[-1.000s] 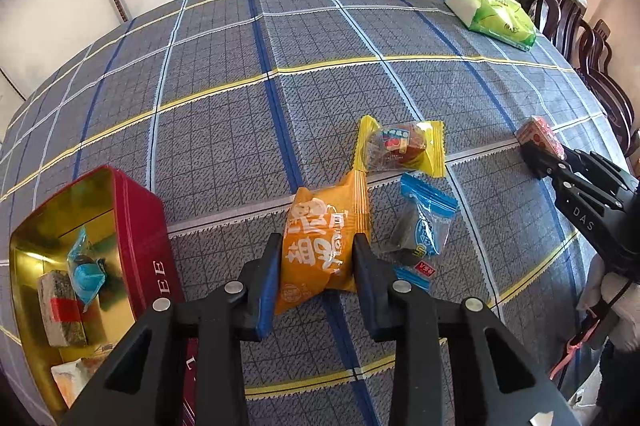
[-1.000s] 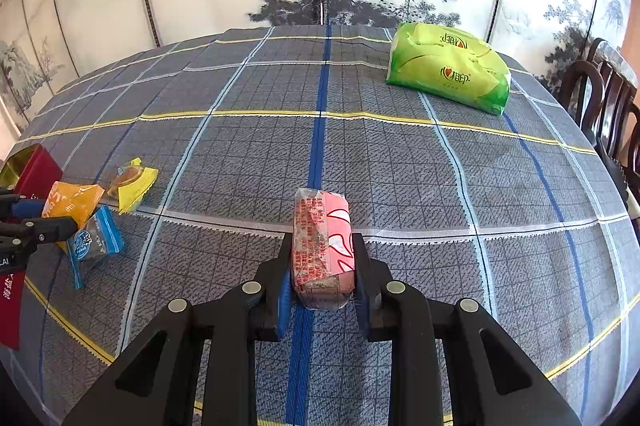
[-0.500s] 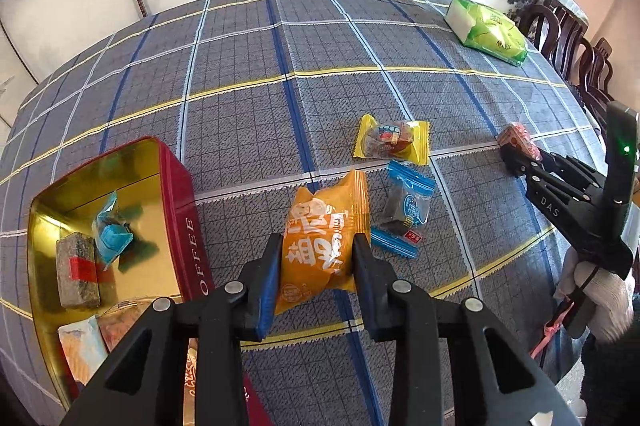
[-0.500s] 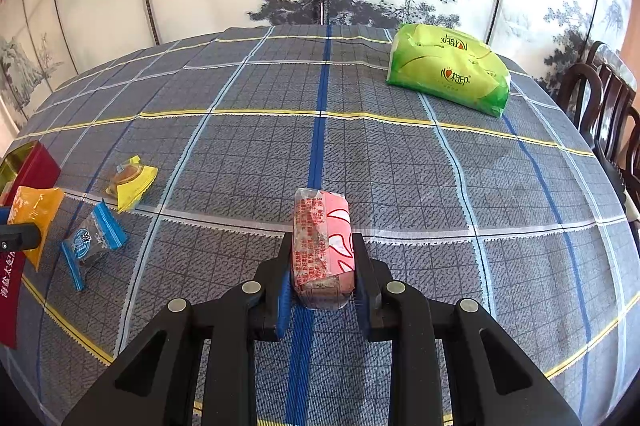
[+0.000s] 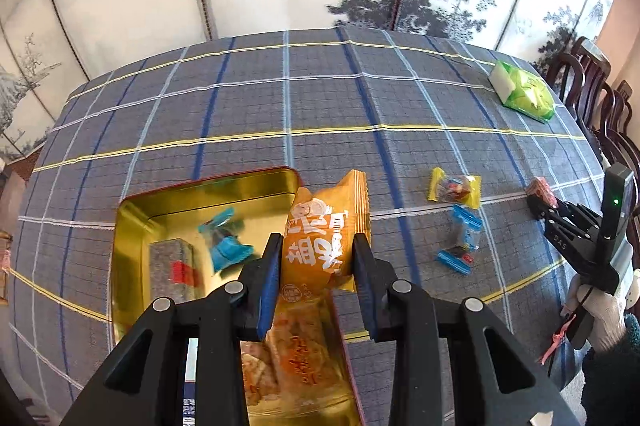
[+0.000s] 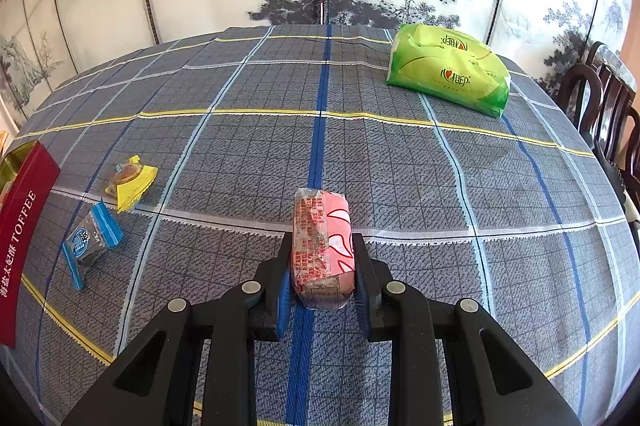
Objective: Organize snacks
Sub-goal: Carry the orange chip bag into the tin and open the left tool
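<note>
Left wrist view has the left gripper (image 5: 316, 258) with its jaws clamped on the orange snack packet (image 5: 325, 238), held up over the right-hand wall of the toffee tin (image 5: 128, 226). Makes sense to me: the tin is where snacks are being collected, and a blue-wrapped candy (image 5: 225, 240) plus a grey bar (image 5: 173, 264) already lie inside. I'd guess the packet needs to go a bit further left before release, or it could land on the rim.

Right gripper (image 6: 320, 262) has its jaws shut on the pink snack bar (image 6: 322, 246), low over the surface (image 6: 400, 166), well apart from the tin. Between them sit a yellow-wrapped candy (image 6: 130, 180) and a blue packet (image 6: 90, 242), so carrying it across calls for a lift over those. Green tissue pack (image 6: 448, 74) is off at the far side, out of the way.
</note>
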Motion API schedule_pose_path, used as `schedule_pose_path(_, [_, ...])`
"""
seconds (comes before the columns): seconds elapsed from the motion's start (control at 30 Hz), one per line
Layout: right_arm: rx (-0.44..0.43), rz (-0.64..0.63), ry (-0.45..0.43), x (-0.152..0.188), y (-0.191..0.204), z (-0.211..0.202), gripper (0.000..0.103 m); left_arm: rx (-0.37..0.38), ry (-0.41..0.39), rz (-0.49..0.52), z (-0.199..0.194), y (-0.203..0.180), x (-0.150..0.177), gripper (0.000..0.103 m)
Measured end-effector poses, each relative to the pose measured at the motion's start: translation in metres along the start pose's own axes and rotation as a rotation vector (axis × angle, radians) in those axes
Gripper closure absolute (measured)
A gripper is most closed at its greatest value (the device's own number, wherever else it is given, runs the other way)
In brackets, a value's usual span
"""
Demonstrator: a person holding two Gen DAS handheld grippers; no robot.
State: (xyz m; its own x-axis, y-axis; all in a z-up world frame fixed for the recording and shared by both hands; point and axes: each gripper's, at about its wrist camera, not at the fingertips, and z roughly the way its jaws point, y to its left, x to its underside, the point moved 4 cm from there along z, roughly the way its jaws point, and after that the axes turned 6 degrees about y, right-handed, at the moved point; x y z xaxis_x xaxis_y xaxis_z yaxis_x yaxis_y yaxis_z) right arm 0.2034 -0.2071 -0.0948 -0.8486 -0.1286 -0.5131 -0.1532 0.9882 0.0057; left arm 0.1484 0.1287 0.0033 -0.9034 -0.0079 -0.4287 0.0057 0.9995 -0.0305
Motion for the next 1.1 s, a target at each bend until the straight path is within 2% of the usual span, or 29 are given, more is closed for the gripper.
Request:
schedule_pose_path(0.33, [0.0,0.0,0.001,0.0,0.0,0.0,0.076,-0.05,0.06,-0.141,0.028,0.066,0.005,0.073])
schedule_pose_path(0.6, [0.002,-0.001,0.001,0.0,0.0,0.0,0.076,-0.079,0.096,-0.146,0.048,0.082,0.011,0.072])
schedule_pose_path(1.1, [0.005,-0.002,0.002,0.0,0.0,0.0,0.076,-0.183,0.082,-0.089,0.055,0.085,0.016,0.072])
